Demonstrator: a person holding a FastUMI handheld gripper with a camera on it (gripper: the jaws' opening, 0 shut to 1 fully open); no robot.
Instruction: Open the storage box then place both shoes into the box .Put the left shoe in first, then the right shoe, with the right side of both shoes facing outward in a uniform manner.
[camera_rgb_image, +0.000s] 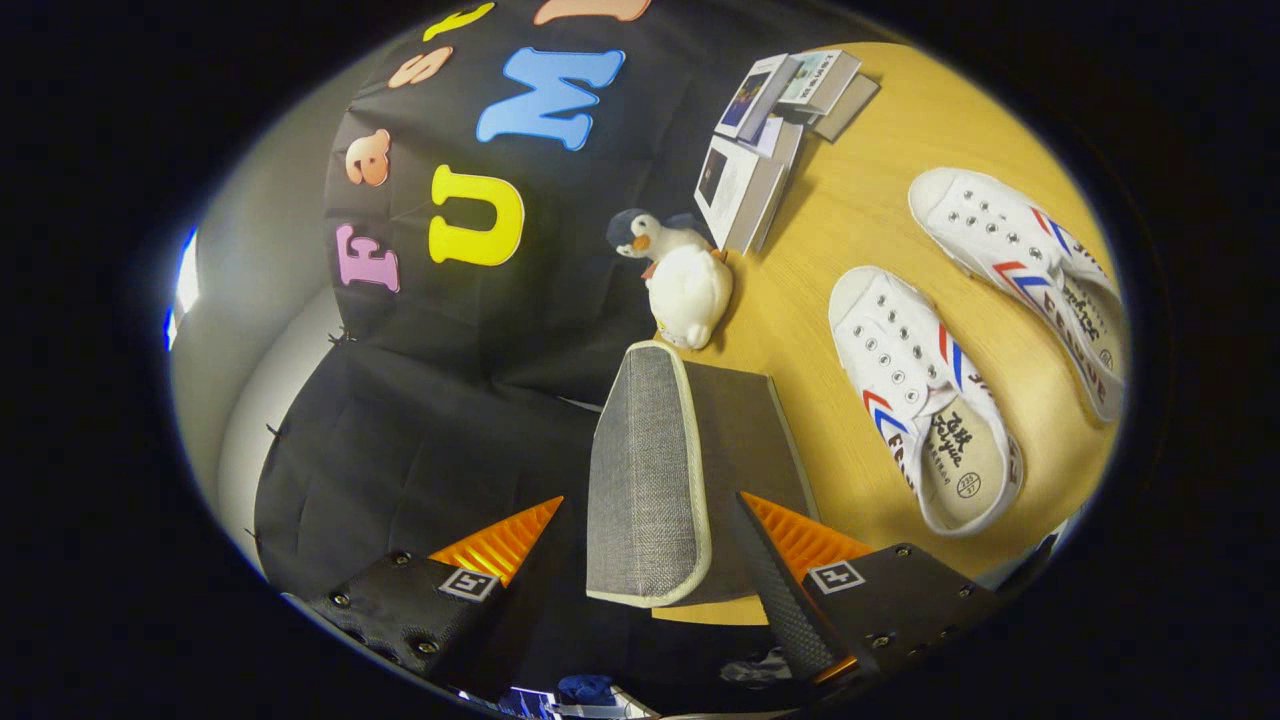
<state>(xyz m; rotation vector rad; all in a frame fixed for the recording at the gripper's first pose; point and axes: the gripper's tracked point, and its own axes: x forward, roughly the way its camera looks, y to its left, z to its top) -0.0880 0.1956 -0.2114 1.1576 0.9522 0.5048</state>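
The grey fabric storage box (745, 440) stands on the wooden table (850, 210) by the booth wall, its cream-trimmed lid (645, 470) down. My gripper (648, 498) is open and rolled on its side. The lid's near edge lies between the fingers; one finger sits over the lid's top and the other overlaps the box's side, with a small gap showing at the lid. Two white canvas shoes with red and blue stripes lie on the table beside the box, toes toward the wall: one (920, 400) close to the box, the other (1030, 270) beyond it.
A plush penguin (680, 280) sits against the wall just past the box. Several booklets (770, 140) lie stacked farther along the table. The black cloth wall runs along the table's edge on the box's far side.
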